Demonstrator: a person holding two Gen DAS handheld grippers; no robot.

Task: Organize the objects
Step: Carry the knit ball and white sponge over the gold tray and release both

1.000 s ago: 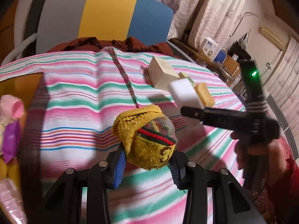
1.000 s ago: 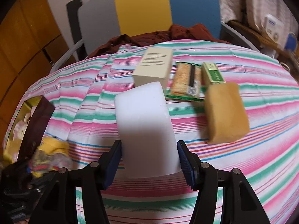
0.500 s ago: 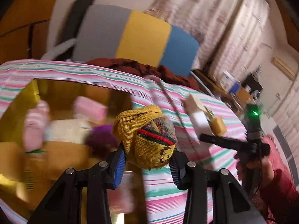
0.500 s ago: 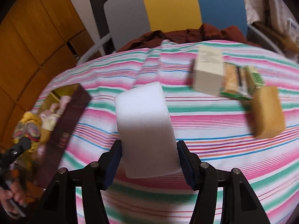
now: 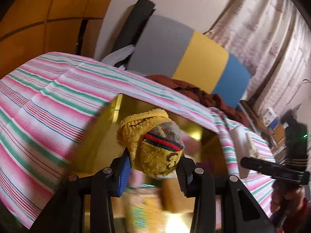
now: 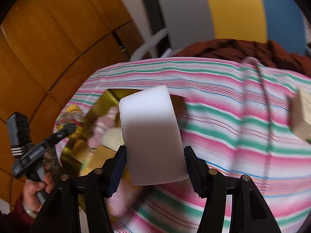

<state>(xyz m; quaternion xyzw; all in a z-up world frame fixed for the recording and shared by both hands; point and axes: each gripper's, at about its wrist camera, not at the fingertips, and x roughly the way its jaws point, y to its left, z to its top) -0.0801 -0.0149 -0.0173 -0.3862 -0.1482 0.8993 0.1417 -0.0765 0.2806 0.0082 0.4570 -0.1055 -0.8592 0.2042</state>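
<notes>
A grey, yellow and blue chair back (image 6: 229,9) stands behind the table, brown cloth (image 6: 243,49) bunched before it; curtains (image 5: 268,38) hang beyond.

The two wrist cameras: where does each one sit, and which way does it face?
Left wrist: on the left gripper, facing down over its sock bundle into the gold box; the right gripper shows.
Right wrist: on the right gripper, facing down past its white block; the left gripper and hand show.
Shared: the box, the striped cloth, the chair.
</notes>
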